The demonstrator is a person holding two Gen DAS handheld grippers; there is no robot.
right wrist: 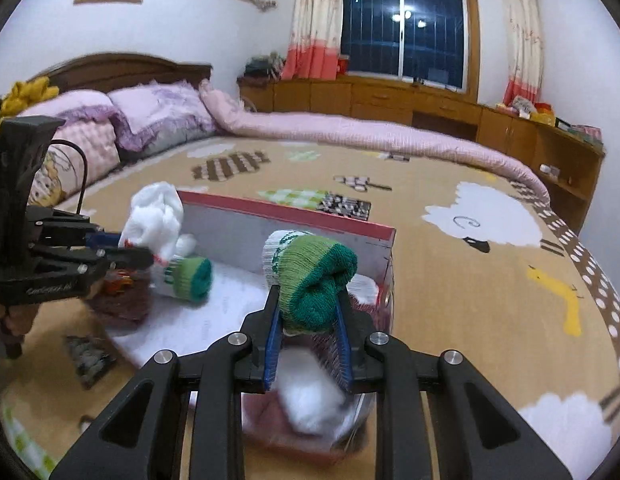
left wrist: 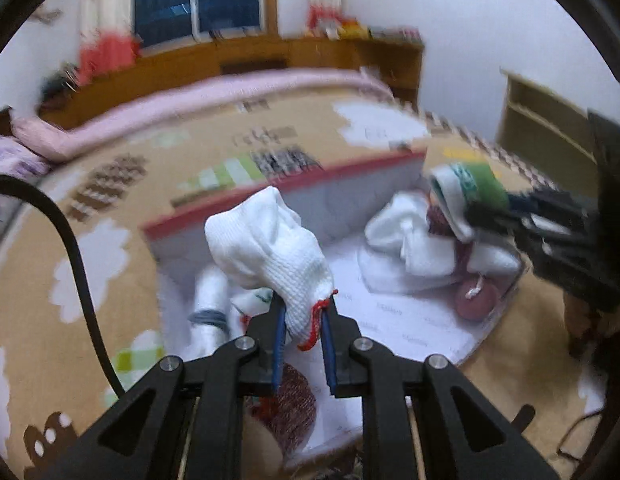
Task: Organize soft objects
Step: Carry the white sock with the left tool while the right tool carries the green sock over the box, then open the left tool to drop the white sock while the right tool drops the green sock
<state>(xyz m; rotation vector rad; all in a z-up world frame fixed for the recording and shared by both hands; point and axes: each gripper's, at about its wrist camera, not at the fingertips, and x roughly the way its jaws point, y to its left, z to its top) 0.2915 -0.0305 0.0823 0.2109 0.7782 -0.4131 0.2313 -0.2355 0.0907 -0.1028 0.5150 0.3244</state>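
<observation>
My left gripper [left wrist: 304, 320] is clenched on a white sock with red trim [left wrist: 270, 256], lifted above the open box [left wrist: 294, 184] on the bed [left wrist: 110, 208]. My right gripper [right wrist: 308, 330] grasps a rolled green and white sock [right wrist: 313, 280] over the same box. Inside lie more white socks [left wrist: 409, 248], a matching green roll [right wrist: 190, 278] and dark red bundles [left wrist: 475, 300].

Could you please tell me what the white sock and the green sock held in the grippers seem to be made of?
White sock: soft matte knit, likely cotton; ribbed weave, red stitched edge. Green sock: thicker fuzzy knit, maybe wool or acrylic; visible yarn loops.
</observation>
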